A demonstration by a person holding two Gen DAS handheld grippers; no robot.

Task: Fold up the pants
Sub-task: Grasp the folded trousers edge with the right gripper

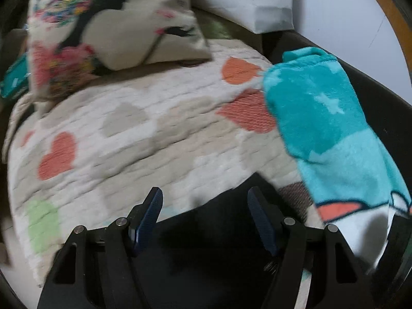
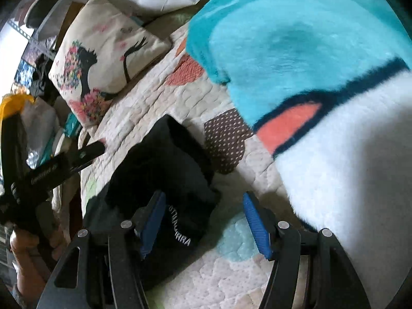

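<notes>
Pants [image 2: 164,170], black and bunched into a loose heap with white lettering showing on one edge, are seen lying on the quilted bed cover [image 1: 128,134] at the near edge of the bed, just beyond both sets of fingertips. The right hand-held gripper [image 2: 204,216] is held with its blue pads apart and nothing clamped between them; the dark cloth lies under and beside its left finger, but contact cannot be told through the blur. The left hand-held gripper [image 1: 206,213] is likewise spread wide and empty, with the black fabric filling the near gap below it; it is also glimpsed at the left of the right wrist view, gripped by a hand [image 2: 28,249].

The step in hand is judged to be the approach: the pants are not yet laid flat, and no fold can be seen. A grasp on two edges of the heap, probably the waistband, would be called for next, so that the cloth can be lifted and spread.

To the right, a turquoise fleece blanket [image 1: 316,118] is draped near the pants and could be caught by mistake. Farther off, a printed pillow [image 1: 108,25] rests on the bed.
</notes>
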